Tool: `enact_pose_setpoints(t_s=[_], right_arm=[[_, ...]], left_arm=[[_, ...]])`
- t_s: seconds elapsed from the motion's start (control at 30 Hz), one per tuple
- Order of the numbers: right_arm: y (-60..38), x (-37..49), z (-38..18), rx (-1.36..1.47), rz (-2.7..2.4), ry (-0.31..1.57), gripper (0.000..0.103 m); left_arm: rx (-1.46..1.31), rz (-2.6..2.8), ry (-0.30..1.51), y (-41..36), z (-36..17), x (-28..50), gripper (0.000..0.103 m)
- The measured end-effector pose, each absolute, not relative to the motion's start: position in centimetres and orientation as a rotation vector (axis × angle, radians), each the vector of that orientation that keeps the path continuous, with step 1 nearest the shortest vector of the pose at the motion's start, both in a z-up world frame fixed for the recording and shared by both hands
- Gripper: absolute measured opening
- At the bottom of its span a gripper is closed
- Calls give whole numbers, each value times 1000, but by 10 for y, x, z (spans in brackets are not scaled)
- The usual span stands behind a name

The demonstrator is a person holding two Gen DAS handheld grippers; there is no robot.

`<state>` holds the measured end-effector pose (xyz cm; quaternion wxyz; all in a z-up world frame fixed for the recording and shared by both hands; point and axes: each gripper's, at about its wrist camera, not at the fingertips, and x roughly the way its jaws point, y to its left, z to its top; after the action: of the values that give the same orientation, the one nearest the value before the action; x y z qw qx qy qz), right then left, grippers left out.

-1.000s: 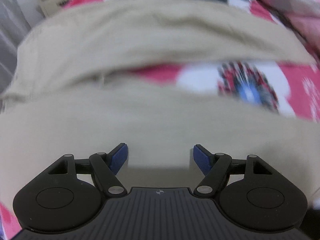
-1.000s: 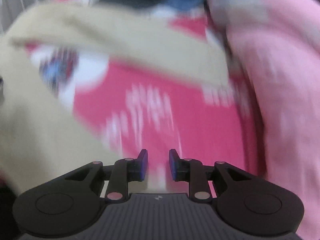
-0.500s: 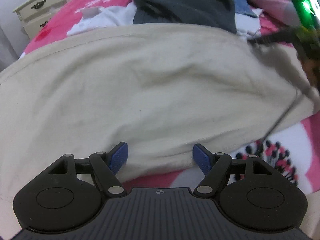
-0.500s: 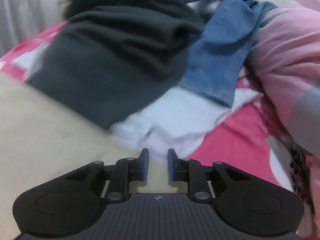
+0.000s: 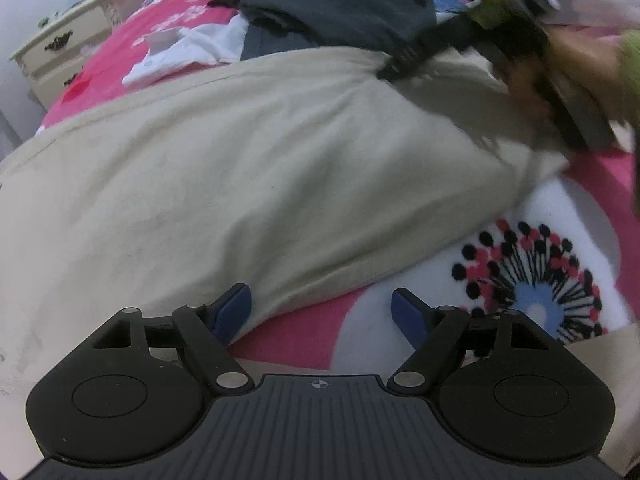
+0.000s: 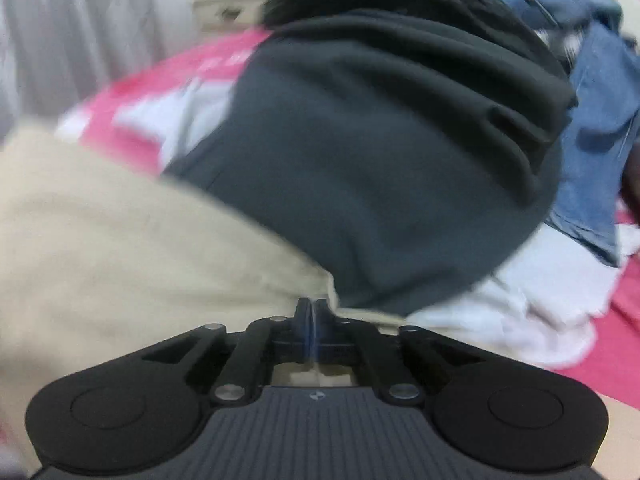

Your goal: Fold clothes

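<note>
So the right hand-held gripper (image 6: 313, 312) has just been closing, and its jaws are now pressed together right at the far edge of the beige garment (image 5: 224, 168). There's beige cloth showing just under the pads, so my read is it has pinched that edge, though the frame is blurry and I can't swear fabric is actually caught between them. The left hand-held gripper (image 5: 320, 312) has its blue pads spread wide and has just opened a touch more. Nothing is between them; the left pad sits just beside the garment's near hem, the right one over bare bedspread (image 5: 304, 336). My guess is the spread jaws are lined up to take the near edge while the right grips the far corner, so the piece can be lifted or doubled over. The beige garment lies mostly flat across the bed, filling the middle of the left view. Beyond it a dark grey garment (image 6: 380, 152) overlaps its far edge, with blue jeans (image 6: 596, 128) and something white (image 6: 520, 300) next to that, probably the pile waiting to be folded. There's a cream dresser (image 5: 64, 56) off to the left. No readable brand or writing anywhere, only white marks on the pink bedspread, too blurred to make out.
</note>
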<state>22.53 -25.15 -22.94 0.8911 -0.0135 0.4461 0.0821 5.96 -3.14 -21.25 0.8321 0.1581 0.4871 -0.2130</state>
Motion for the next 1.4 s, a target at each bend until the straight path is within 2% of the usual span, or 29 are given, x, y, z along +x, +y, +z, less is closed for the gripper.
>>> enact_pose_setpoints(t_s=[0.13, 0.17, 0.3, 0.5, 0.57, 0.63, 0.7, 0.8, 0.93, 1.03, 1.1, 1.13, 1.23, 1.4], right_arm=[[-252, 213, -209, -63, 128, 915, 0], [-249, 202, -202, -82, 142, 912, 5], [-247, 170, -192, -182, 115, 917, 5], [-377, 131, -200, 34, -133, 934, 1], [-408, 121, -198, -47, -257, 949, 4], [-447, 107, -204, -25, -345, 990, 15], [-465, 102, -201, -29, -425, 1021, 13], [-442, 92, -178, -82, -332, 1005, 15], [-381, 61, -167, -150, -62, 1020, 25], [-377, 45, -195, -201, -92, 1104, 26], [-394, 23, -201, -170, -212, 1081, 37], [-400, 12, -197, -145, -271, 1070, 38], [-395, -22, -191, -205, -394, 1108, 38], [-372, -94, -154, 87, -240, 1066, 42]], left_arm=[[330, -455, 1032, -29, -212, 57, 79], [330, -457, 1036, -29, -211, 57, 78], [337, -473, 1039, -24, -210, 58, 79], [366, -496, 1029, -19, -211, 57, 79], [370, -499, 1028, -18, -211, 58, 79], [367, -494, 1032, -17, -211, 59, 79], [358, -483, 1039, -17, -210, 62, 80], [333, -441, 1058, -13, -204, 63, 80], [214, -374, 1084, 9, -184, 53, 84], [122, -308, 1102, 36, -172, 35, 85], [75, -251, 1110, 60, -165, 19, 85], [52, -213, 1118, 75, -163, 9, 85], [-39, -99, 1144, 122, -155, -23, 85], [-258, 93, 1165, 199, -144, -76, 86]])
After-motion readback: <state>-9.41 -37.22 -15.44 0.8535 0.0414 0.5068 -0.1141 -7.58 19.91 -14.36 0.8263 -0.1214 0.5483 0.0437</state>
